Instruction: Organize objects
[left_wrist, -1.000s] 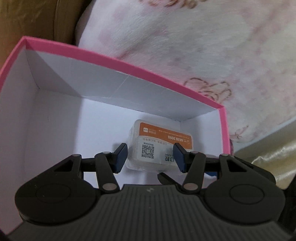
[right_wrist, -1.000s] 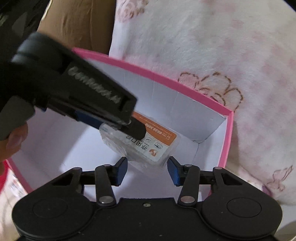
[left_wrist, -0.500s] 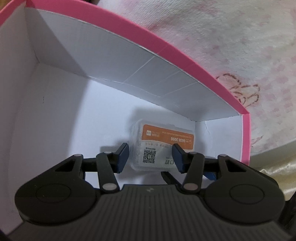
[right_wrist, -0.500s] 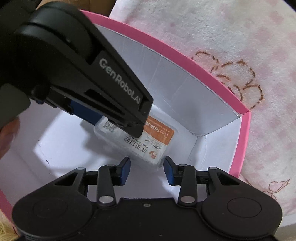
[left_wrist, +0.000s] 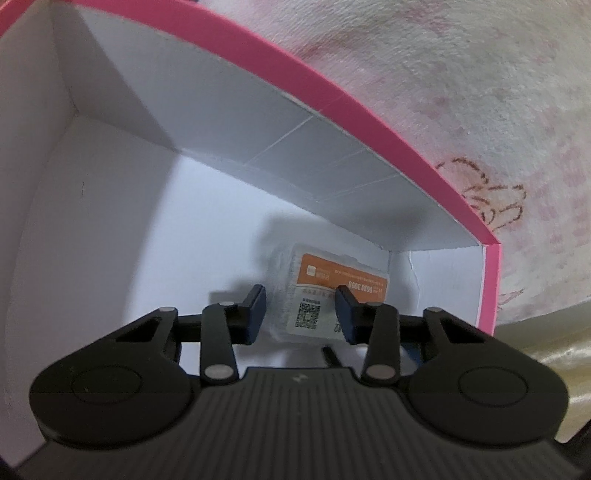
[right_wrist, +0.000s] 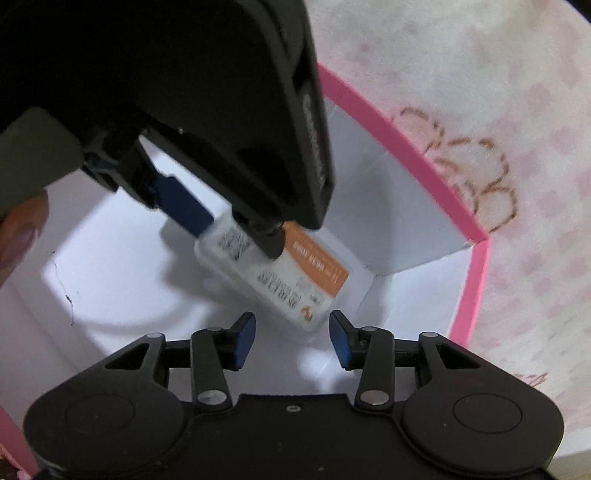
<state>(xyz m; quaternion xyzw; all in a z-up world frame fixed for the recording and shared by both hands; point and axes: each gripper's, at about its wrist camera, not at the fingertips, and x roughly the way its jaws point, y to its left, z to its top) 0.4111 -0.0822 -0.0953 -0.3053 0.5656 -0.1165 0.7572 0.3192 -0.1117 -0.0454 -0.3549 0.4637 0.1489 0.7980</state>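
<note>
Fingers (left_wrist: 254, 312) of the left gripper (left_wrist: 299, 314) now pinch the clear packet (left_wrist: 325, 291) after closing, while the right gripper (right_wrist: 291, 341) hovers empty, jaws opening, inside the pink box (left_wrist: 332, 103), suggesting placement or repositioning nears completion.

A white, fleecy blanket (left_wrist: 461, 92) printed with faint pink checks is lying around the scene, filling the upper right of both views. Brown outlined flower shapes (right_wrist: 476, 177) are showing on it, one of them (left_wrist: 491, 199) sitting close to the pink edge. A yellowish, shiny fabric (left_wrist: 546, 343) is showing at the lower right of the left wrist view.
</note>
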